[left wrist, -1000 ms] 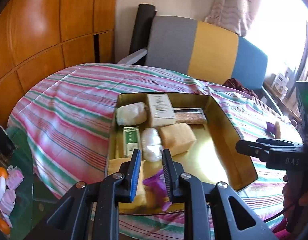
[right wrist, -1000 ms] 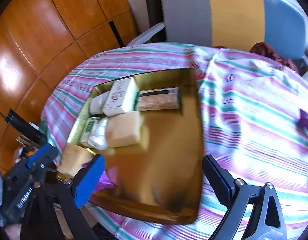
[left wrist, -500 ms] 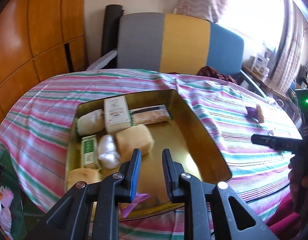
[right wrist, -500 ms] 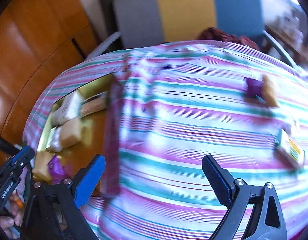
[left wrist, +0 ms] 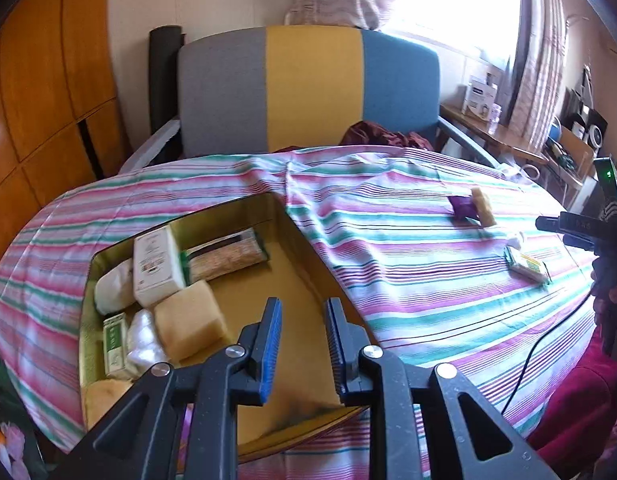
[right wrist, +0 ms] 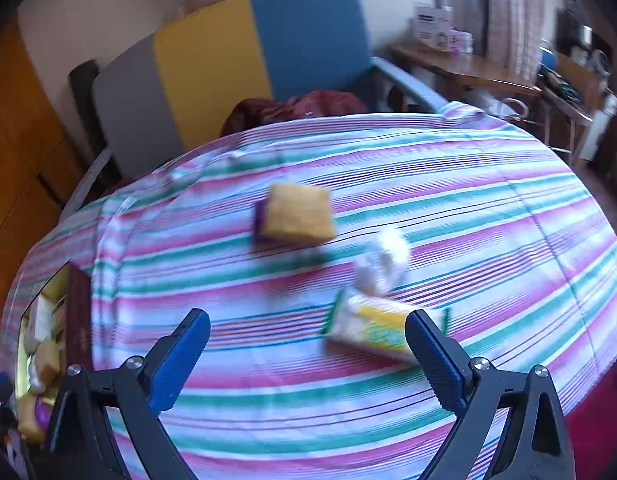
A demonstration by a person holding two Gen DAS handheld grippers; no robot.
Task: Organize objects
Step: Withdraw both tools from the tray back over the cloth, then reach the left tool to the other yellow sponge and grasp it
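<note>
A gold tray (left wrist: 308, 276) on the striped tablecloth holds a white box (left wrist: 154, 266), a snack bar (left wrist: 226, 256), a yellow sponge (left wrist: 188, 326) and small packets. My left gripper (left wrist: 302, 346) hovers over the tray's near part, jaws slightly apart and empty. My right gripper (right wrist: 308, 356) is wide open and empty above the cloth. Ahead of it lie a yellow-and-purple sponge (right wrist: 296, 216), a white wrapped packet (right wrist: 382, 260) and a yellow-green packet (right wrist: 376, 330); these also show in the left wrist view, the sponge (left wrist: 474, 208) and the packet (left wrist: 526, 266).
A grey, yellow and blue chair (left wrist: 308, 92) stands behind the table with a dark red cloth (left wrist: 382, 136) on its seat. Wooden panels (left wrist: 36, 92) are at the left. A cluttered side table (right wrist: 468, 68) stands at the right. A black cable (left wrist: 548, 336) trails over the table's right edge.
My left gripper has let go of the purple packet and drawn back, turning right. My right gripper has swung right, from over the tray to the loose items on the cloth.
</note>
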